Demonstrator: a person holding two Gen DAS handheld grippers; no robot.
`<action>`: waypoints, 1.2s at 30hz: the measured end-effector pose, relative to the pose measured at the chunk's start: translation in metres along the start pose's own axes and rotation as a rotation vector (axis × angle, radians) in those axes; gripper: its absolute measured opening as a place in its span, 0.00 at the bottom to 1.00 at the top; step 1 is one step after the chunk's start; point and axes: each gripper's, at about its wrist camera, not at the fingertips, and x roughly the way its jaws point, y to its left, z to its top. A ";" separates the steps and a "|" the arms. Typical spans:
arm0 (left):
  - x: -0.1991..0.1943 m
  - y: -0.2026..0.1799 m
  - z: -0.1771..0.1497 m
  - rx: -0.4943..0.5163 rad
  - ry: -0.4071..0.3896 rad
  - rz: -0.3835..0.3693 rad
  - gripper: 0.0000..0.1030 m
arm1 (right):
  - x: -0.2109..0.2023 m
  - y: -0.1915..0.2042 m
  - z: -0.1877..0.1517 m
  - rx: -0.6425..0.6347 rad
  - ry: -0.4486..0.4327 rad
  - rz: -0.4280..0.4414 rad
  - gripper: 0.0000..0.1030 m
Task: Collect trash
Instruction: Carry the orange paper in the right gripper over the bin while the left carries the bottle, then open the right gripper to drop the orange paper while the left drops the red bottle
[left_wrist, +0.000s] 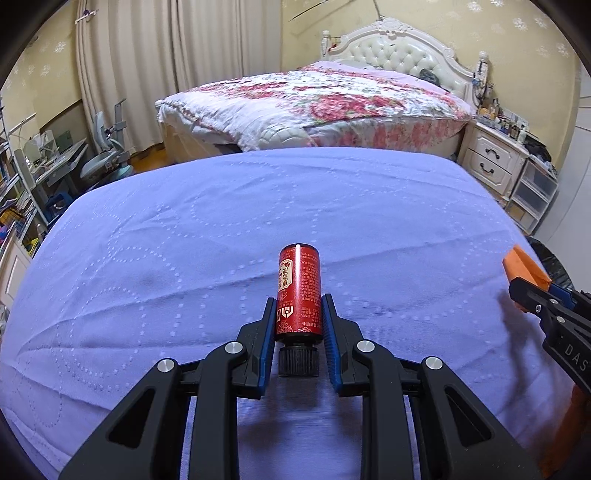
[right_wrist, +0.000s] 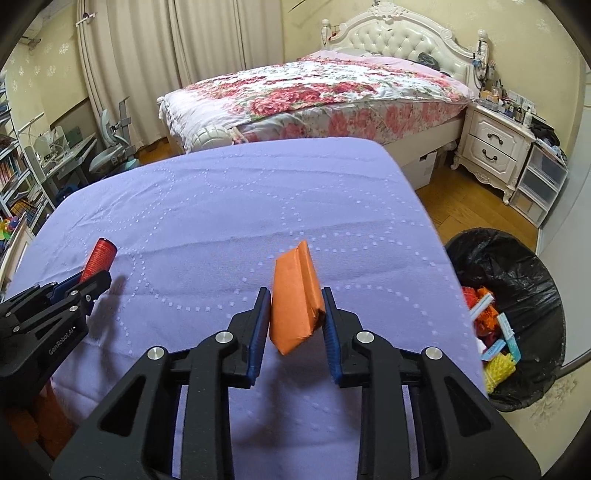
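"GenRobot.AI" on left gripper (right_wrist: 96, 282), unreadable print on red bottle (left_wrist: 298, 291)

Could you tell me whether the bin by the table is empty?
No, the black-lined bin already holds colourful wrappers and scraps.

Left gripper (left_wrist: 299, 314) pointing fwd and down, blue pads (left_wrist: 269, 332) pressed on both sides of red bottle (left_wrist: 299, 291), held off the cloth. Right gripper (right_wrist: 295, 314) at same slant, approx. level with left, jaws clamped on orange packet (right_wrist: 295, 302), also lifted.
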 end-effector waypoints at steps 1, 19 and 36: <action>-0.002 -0.006 0.001 0.004 -0.007 -0.012 0.24 | -0.005 -0.006 -0.001 0.006 -0.010 -0.009 0.26; -0.014 -0.171 0.029 0.209 -0.108 -0.232 0.24 | -0.061 -0.155 -0.016 0.205 -0.116 -0.234 0.26; 0.011 -0.275 0.044 0.327 -0.128 -0.285 0.24 | -0.042 -0.221 -0.020 0.295 -0.124 -0.319 0.27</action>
